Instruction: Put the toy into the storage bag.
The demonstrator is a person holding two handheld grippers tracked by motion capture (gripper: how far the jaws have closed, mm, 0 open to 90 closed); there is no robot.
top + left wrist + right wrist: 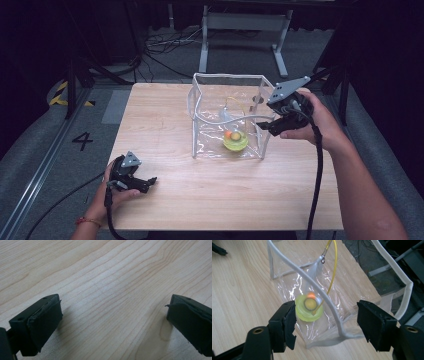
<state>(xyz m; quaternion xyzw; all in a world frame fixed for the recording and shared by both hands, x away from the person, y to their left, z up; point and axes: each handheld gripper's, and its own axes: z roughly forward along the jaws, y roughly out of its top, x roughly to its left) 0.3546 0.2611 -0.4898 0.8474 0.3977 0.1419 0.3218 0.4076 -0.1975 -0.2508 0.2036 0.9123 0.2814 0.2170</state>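
A clear plastic bag (230,76) with white trim stands open on the wooden table (165,115). On its bottom lies a yellow-green round toy (235,141) with an orange bit on it, and a thin yellow cord (235,102) hangs inside. My right gripper (264,128) hovers at the bag's right side, open. In the right gripper view the bag's white rim (312,282) runs between the jaws untouched, with the toy (308,308) and the cord (333,270) below. My left gripper (149,184) rests low at the table's front left, open. Bare wood lies between its jaws (113,312).
A grey metal stand (245,25) is on the floor behind the table, with loose cables (165,42) to its left. A painted 4 (82,141) marks the floor at the left. Bare tabletop stretches left of and in front of the bag.
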